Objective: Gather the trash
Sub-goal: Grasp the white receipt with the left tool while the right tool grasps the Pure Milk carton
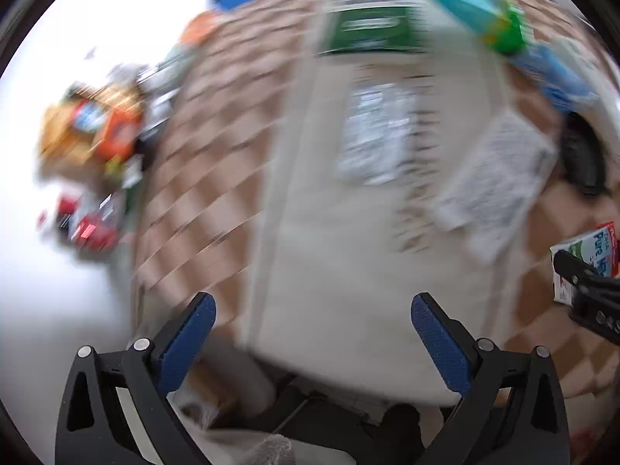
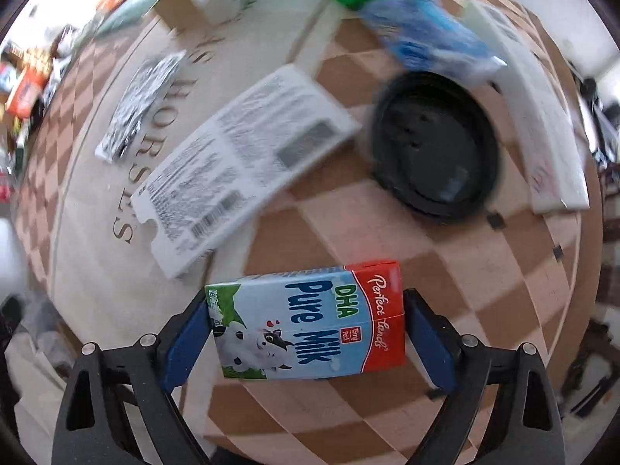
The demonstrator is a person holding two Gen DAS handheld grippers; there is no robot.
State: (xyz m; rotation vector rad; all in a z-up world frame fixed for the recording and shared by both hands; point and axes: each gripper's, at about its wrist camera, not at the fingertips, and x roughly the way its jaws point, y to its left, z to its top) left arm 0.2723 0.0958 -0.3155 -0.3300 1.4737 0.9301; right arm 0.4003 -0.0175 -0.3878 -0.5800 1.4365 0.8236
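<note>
The left gripper [image 1: 312,321] is hovering with jaws wide apart and holding nothing over the bench [image 1: 217,178]. The right gripper [image 2: 308,333] is clamping the milk carton [image 2: 306,321] at six o'clock. Flattened box [image 2: 240,159], black lid [image 2: 434,143] and wrappers toward twelve are still awaiting collection.

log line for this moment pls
left gripper open, empty | right gripper shut on milk carton | black lid, white flattened box on table
</note>
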